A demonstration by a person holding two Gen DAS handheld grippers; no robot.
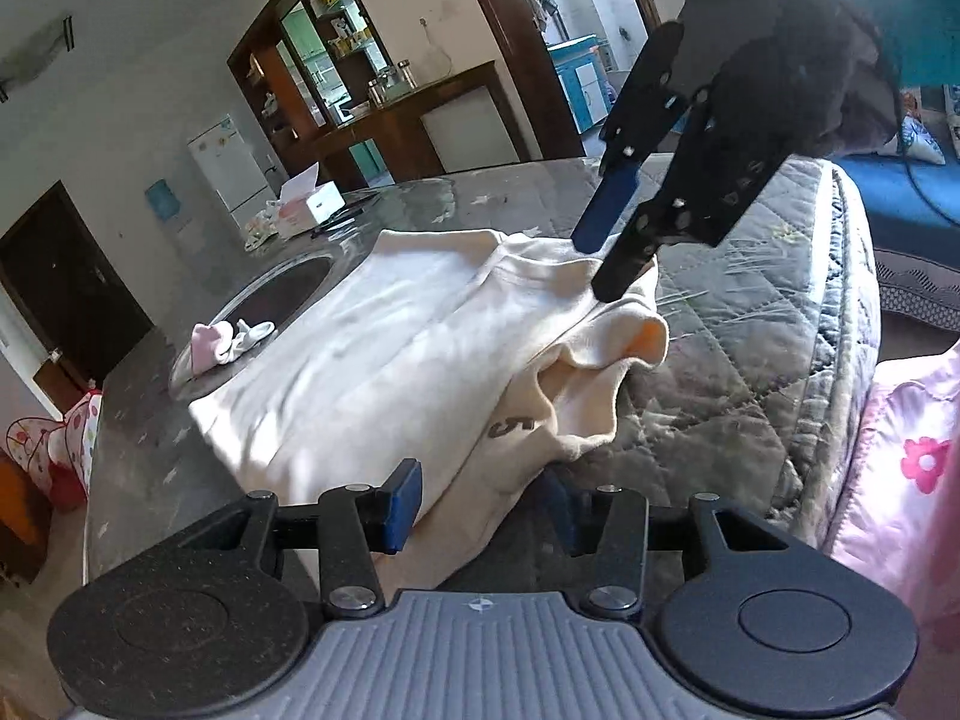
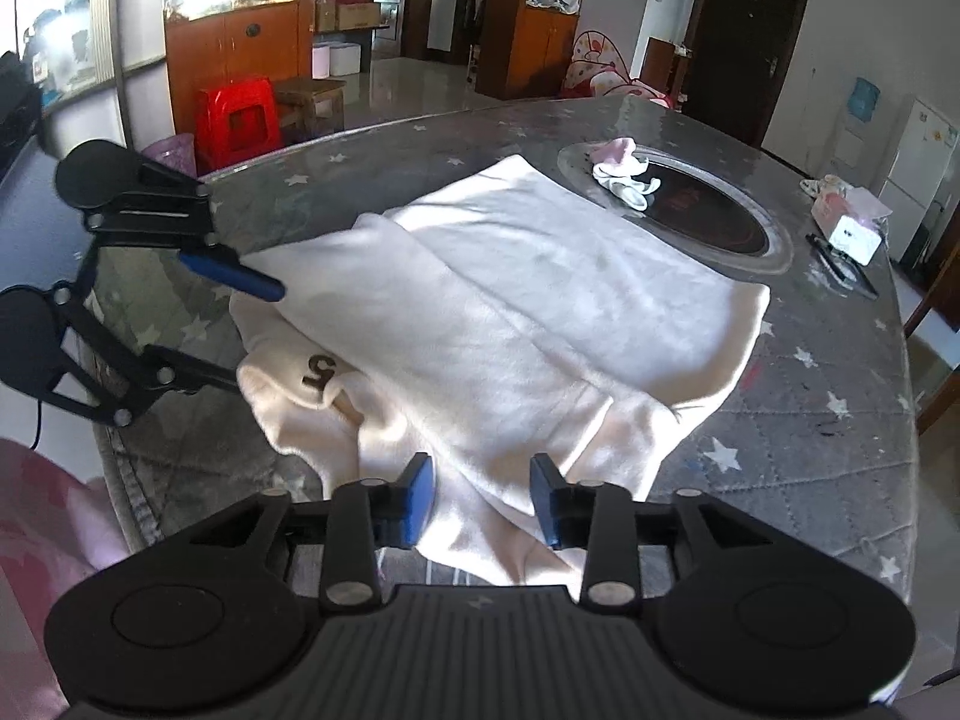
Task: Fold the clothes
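A cream sweatshirt (image 2: 510, 312) lies partly folded across the quilted round table (image 2: 810, 420), reaching its near edge, a dark numeral showing on a tucked layer. The left claw (image 1: 486, 510) stands wide around one corner of the garment. The right claw (image 2: 483, 498) stands wide over the near hem. Small socks (image 2: 621, 171) rest by the table's centre inset.

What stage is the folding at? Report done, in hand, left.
Done: the cream garment lies on the table with its sides folded over the middle. In hand: left gripper and right gripper sit open at its near edge. Left: the final fold; small socks lie unfolded.
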